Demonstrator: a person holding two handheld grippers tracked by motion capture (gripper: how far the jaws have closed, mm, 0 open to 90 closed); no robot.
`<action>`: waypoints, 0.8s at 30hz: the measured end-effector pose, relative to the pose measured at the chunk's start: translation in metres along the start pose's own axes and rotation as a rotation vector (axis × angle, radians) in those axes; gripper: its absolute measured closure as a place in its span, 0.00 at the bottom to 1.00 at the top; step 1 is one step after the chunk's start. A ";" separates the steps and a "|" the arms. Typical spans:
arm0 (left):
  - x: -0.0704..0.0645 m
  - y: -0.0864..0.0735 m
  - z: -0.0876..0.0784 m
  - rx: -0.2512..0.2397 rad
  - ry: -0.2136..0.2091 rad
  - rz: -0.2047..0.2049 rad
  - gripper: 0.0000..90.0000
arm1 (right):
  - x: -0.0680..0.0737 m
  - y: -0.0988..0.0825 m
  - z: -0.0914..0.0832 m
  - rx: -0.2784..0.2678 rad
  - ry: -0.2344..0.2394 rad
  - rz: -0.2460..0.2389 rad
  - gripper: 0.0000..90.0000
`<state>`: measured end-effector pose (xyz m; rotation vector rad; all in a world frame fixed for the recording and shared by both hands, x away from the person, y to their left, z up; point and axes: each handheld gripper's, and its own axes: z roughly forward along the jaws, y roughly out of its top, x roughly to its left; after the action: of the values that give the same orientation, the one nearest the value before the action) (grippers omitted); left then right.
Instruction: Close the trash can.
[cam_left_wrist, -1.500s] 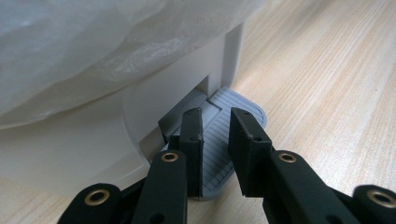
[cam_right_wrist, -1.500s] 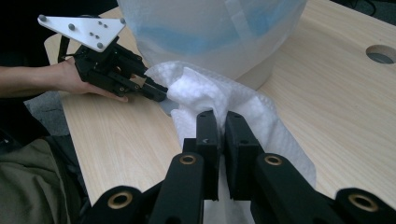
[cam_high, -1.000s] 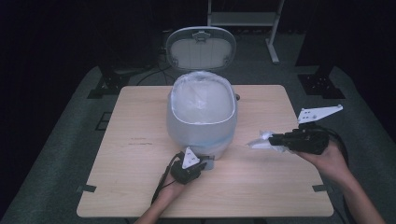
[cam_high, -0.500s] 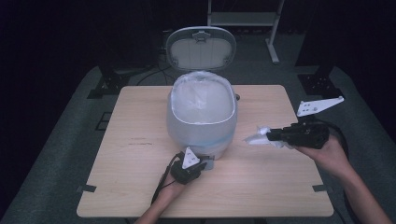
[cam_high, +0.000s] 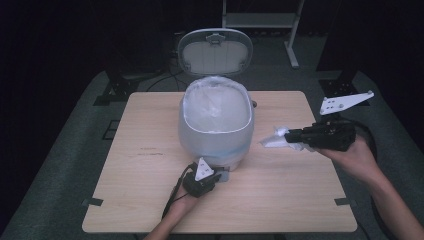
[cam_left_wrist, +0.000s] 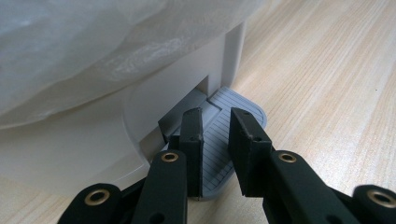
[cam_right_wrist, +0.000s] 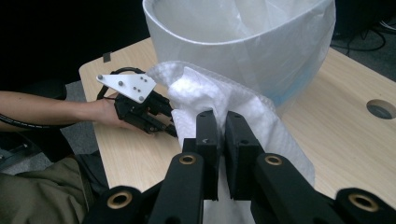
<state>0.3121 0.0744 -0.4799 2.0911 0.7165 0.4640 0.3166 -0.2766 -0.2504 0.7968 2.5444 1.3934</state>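
Note:
A white pedal bin (cam_high: 215, 125) lined with a clear plastic bag stands mid-table, its lid (cam_high: 216, 50) swung up. My left gripper (cam_high: 212, 175) rests on the grey ribbed pedal (cam_left_wrist: 243, 116) at the bin's front foot, its jaws a narrow gap apart with nothing between them (cam_left_wrist: 217, 116). To the right of the bin, above the table, my right gripper (cam_high: 289, 134) is shut on a crumpled white paper towel (cam_high: 274, 140). In the right gripper view the towel (cam_right_wrist: 201, 93) drapes over the jaws (cam_right_wrist: 222, 116), just short of the bin's rim (cam_right_wrist: 243, 42).
The wooden table (cam_high: 140, 200) has a round cable hole (cam_right_wrist: 380, 108) behind the bin. A metal stand (cam_high: 260, 20) and cables sit on the dark floor beyond. Bare tabletop lies left and right of the bin.
My right gripper has risen a little with the paper towel, whose tip has edged toward the bin. The left gripper has stayed on the pedal.

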 end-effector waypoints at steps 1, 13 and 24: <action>0.000 0.000 0.000 0.000 0.000 0.000 0.84 | 0.000 0.001 0.000 -0.002 0.000 -0.002 0.94; 0.000 0.000 0.000 0.002 0.001 0.002 0.84 | 0.000 0.015 -0.010 -0.013 -0.013 -0.007 0.94; 0.000 0.000 0.000 0.002 0.002 0.005 0.84 | 0.002 0.031 -0.013 -0.020 -0.015 -0.022 0.94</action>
<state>0.3119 0.0744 -0.4799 2.0949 0.7138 0.4681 0.3224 -0.2715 -0.2176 0.7701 2.5170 1.3984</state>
